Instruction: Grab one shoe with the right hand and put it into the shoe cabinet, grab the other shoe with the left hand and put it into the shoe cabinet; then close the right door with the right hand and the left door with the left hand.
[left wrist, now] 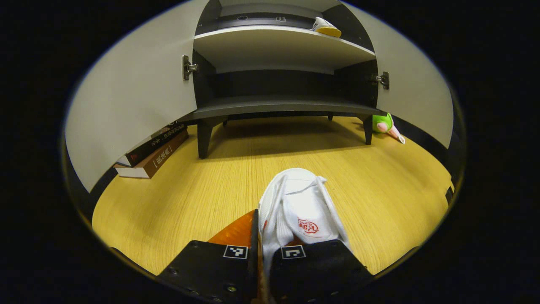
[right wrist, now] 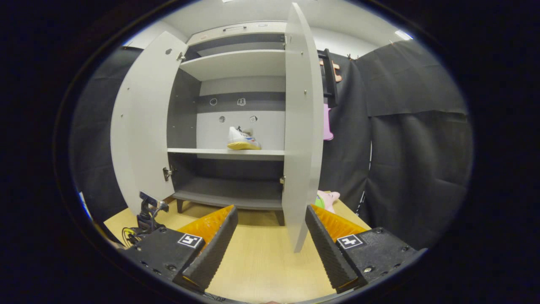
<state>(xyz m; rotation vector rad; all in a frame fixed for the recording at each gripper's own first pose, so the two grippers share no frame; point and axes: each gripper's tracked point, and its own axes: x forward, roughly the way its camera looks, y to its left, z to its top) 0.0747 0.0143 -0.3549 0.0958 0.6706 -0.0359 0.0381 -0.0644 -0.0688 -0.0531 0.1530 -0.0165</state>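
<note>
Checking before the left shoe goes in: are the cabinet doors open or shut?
Open. Both doors, left door and right door, swing out from the cabinet, baring its shelves and one shoe inside.

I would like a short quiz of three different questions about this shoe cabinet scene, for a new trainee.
1. True or false: both white doors of the shoe cabinet stand open.
2. What does the left gripper hold? A) a brown book B) a white fabric shoe C) a green plush toy
3. Fill in: the white shoe with a yellow sole sits on a ____ inside the cabinet, while the right gripper is open and holds nothing.

Key: 1 true; 2 B, the white fabric shoe; 3 shelf.
</note>
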